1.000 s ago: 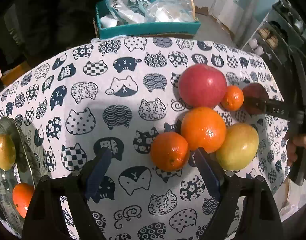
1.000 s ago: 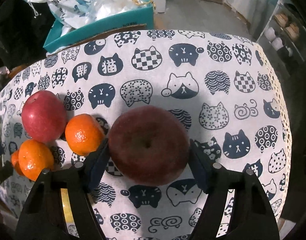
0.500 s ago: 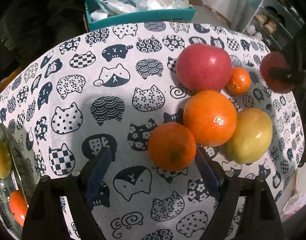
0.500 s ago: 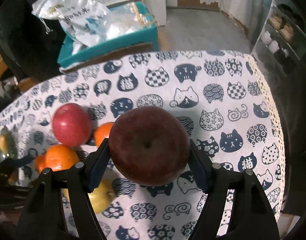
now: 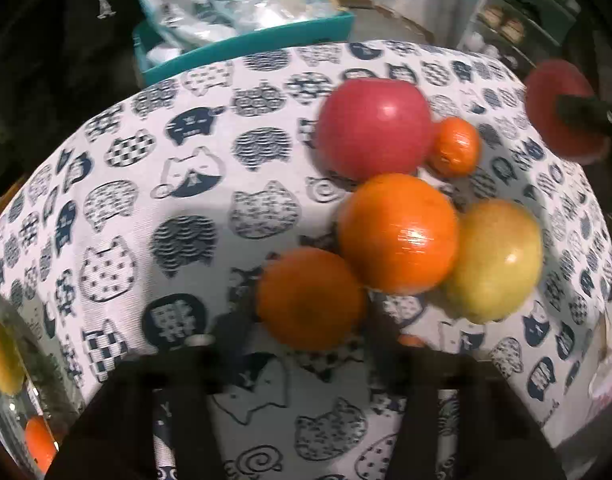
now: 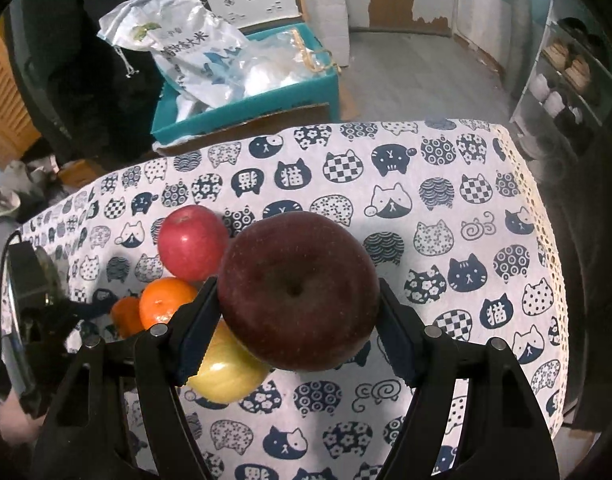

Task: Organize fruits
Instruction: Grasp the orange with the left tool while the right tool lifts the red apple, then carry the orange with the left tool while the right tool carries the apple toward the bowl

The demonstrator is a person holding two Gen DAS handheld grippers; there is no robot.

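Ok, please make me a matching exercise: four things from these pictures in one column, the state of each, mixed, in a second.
1 dark red apple
2 bright red apple
3 glass bowl
4 teal box

a holds plastic bags
b lies on the cat-print cloth
c clamped in the jaws of the right gripper
d holds a yellow fruit and an orange one

Pairs: 1-c, 2-b, 3-d, 4-a

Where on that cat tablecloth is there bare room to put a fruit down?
The tablecloth lies bare to the right of the dark red apple that the right gripper holds, out to the lace edge, and along the far edge by the teal box. It is crowded around the red apple, oranges and yellow fruit.
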